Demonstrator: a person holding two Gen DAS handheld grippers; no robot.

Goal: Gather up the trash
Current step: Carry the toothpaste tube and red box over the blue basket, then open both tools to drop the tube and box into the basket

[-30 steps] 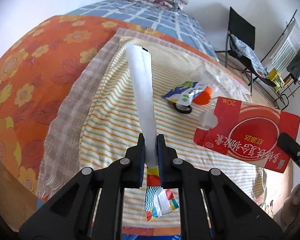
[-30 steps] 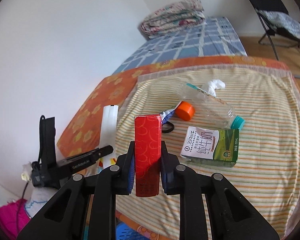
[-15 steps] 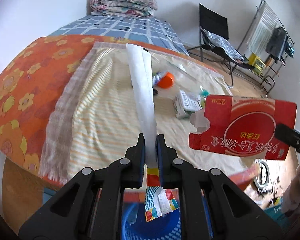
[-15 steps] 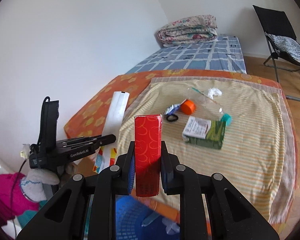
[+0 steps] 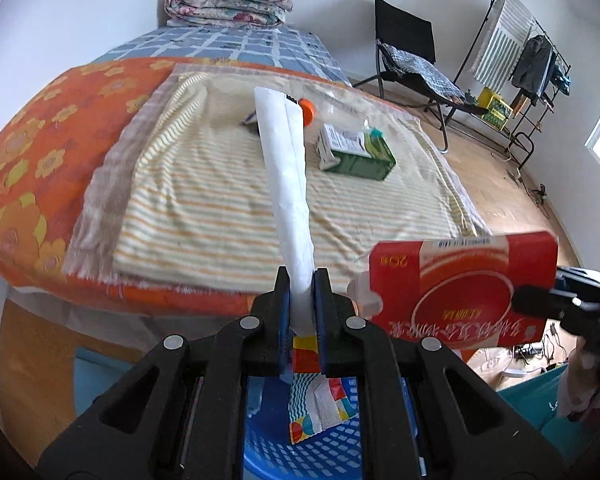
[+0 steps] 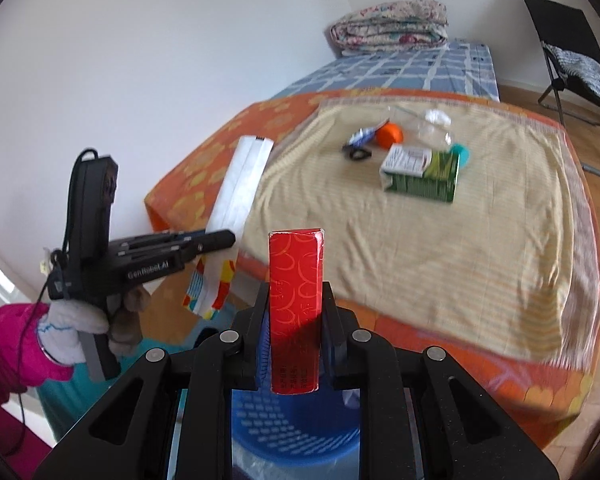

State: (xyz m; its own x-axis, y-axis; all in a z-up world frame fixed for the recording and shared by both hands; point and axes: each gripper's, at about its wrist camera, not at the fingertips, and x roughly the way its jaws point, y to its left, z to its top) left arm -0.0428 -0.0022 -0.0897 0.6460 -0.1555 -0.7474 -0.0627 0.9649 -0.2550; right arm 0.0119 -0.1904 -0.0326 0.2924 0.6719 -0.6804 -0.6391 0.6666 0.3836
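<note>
My left gripper [image 5: 301,292] is shut on a long white snack wrapper [image 5: 286,168] with a colourful lower end; it also shows in the right wrist view [image 6: 240,184]. My right gripper [image 6: 296,304] is shut on a flat red carton [image 6: 296,304], seen side-on in the left wrist view [image 5: 460,288]. Both are held off the bed's near edge, above a blue mesh basket [image 6: 300,432], also in the left wrist view [image 5: 328,456]. On the striped cloth [image 5: 220,200] lie a green milk carton [image 5: 352,152], a clear bottle [image 6: 432,132], an orange cap [image 6: 390,136] and a small wrapper [image 6: 360,136].
The bed has an orange floral sheet [image 5: 40,140] and folded quilts [image 5: 228,4] at its head. A black folding chair [image 5: 412,56] and a clothes rack [image 5: 520,52] stand on the wooden floor to the right. A white tissue [image 6: 436,116] lies beyond the bottle.
Both grippers have pulled back from over the bed to beyond its near edge with their loads. The blue basket has come into view beneath them.
</note>
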